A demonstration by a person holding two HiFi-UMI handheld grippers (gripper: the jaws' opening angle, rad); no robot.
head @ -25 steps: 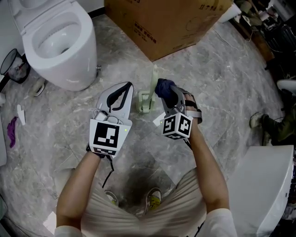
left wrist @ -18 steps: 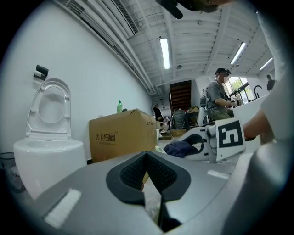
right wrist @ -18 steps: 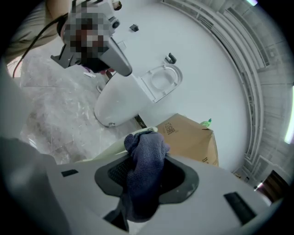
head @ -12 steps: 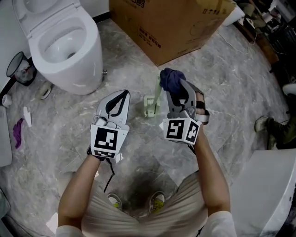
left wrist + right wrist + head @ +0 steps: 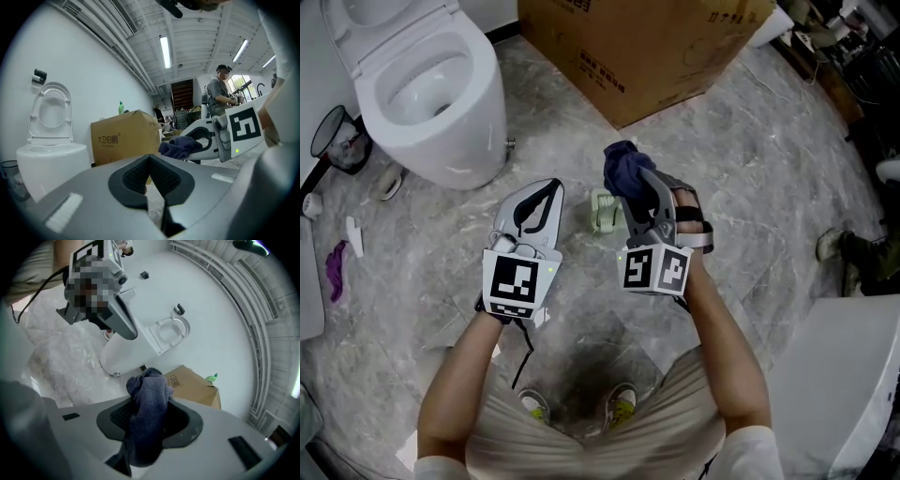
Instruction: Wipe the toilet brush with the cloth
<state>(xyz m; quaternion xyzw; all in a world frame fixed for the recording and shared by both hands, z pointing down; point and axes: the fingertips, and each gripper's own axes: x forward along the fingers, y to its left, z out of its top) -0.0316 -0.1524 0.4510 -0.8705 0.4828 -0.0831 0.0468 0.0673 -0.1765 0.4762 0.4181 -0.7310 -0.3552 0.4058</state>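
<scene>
A pale green toilet brush stand (image 5: 600,212) sits on the marble floor between my two grippers. Its handle is hidden behind the cloth and the right gripper. The dark blue cloth (image 5: 622,172) is bunched up in my right gripper (image 5: 632,186), which is shut on it just right of and above the stand. In the right gripper view the cloth (image 5: 148,397) fills the gap between the jaws of the right gripper (image 5: 149,417). My left gripper (image 5: 549,186) hovers left of the stand, shut and holding nothing. In its own view the left gripper (image 5: 150,162) faces the cloth (image 5: 180,146).
A white toilet (image 5: 431,94) with its lid up stands at the upper left, and a black bin (image 5: 333,141) is beside it. A large cardboard box (image 5: 647,47) is straight ahead. A purple scrap (image 5: 336,262) lies at the left. A person (image 5: 218,93) stands far off.
My right gripper has carried the cloth left, over the brush stand, so the green handle no longer shows. The left gripper has hardly moved.
</scene>
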